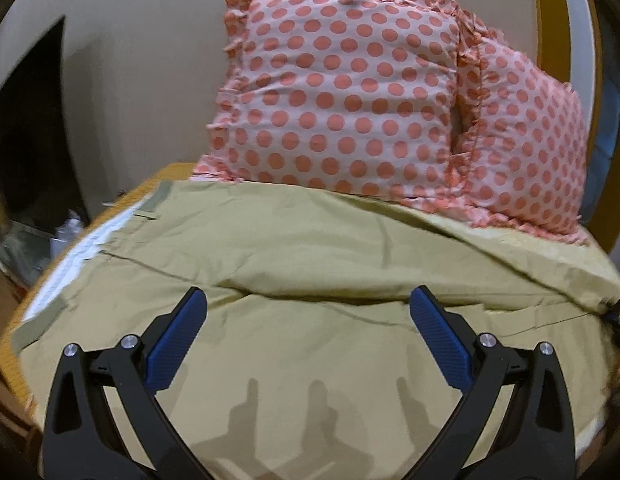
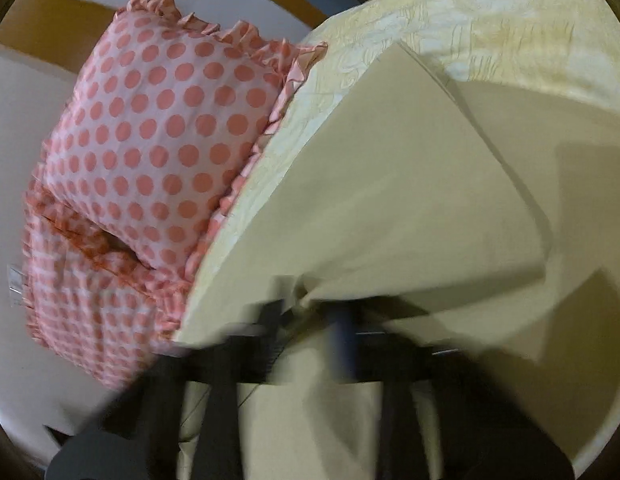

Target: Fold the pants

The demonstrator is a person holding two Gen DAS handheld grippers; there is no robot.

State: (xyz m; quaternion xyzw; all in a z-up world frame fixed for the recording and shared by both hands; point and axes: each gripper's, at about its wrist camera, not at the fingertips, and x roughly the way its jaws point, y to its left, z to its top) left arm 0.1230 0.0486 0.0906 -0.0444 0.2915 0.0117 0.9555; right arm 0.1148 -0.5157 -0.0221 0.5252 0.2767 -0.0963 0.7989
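1. The left gripper [image 1: 308,312] hangs released over the khaki pants [image 1: 310,264], its blue pads [image 1: 176,344] spread wide and pinching no cloth.
2. The right gripper [image 2: 318,312] is blurred; pants [image 2: 410,200] fabric bunches at its tips, apparently clenched, lifting a flap.
3. The pants lie spread on the yellow bedcover [image 2: 470,20], long axis running left to right in the left wrist view, waistband [image 1: 90,248] towards the left bed edge.
4. Beyond, two polka-dot pillows [image 1: 350,92] lean on the wall [image 1: 130,60], bounding the far side; the left edge drops away.
5. No readable writing.
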